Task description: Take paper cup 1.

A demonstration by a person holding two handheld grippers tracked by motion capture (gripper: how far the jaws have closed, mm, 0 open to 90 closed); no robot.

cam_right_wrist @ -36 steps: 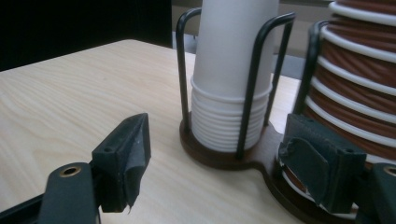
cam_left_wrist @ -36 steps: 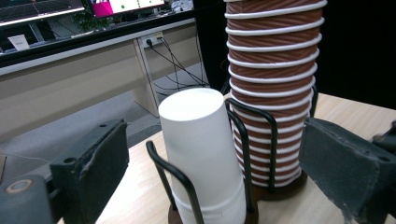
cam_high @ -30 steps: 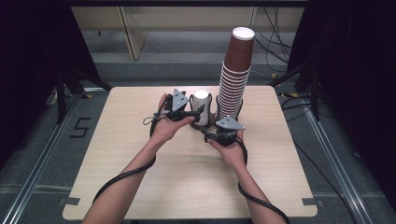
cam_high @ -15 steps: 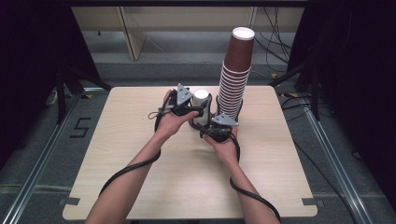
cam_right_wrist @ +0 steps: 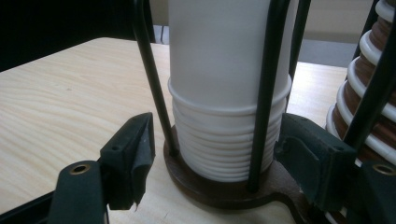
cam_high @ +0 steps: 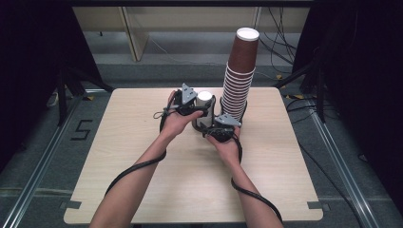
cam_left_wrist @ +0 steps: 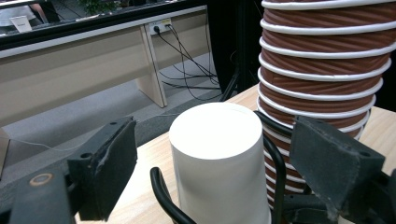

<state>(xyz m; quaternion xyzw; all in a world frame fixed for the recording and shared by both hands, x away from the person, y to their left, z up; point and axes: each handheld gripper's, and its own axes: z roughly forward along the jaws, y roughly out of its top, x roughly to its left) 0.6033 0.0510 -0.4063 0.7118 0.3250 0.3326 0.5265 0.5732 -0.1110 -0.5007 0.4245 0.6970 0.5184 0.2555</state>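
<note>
Smooth white cup stack [cam_left_wrist: 217, 158] beside ribbed brown cups [cam_left_wrist: 322, 70], wire-caged.

We saw a light wooden table [cam_high: 142, 142] standing on a grey floor [cam_high: 43, 156] marked with a number 5 [cam_high: 81, 129] and crossed by metal rails [cam_high: 35, 180]. Beyond it stood a pale bench [cam_high: 166, 19] with a slanted leg [cam_high: 134, 35], and loose cables [cam_high: 280, 42] lay on the floor. Both sides of the room were dark, hung with black curtains [cam_high: 28, 71].
</note>
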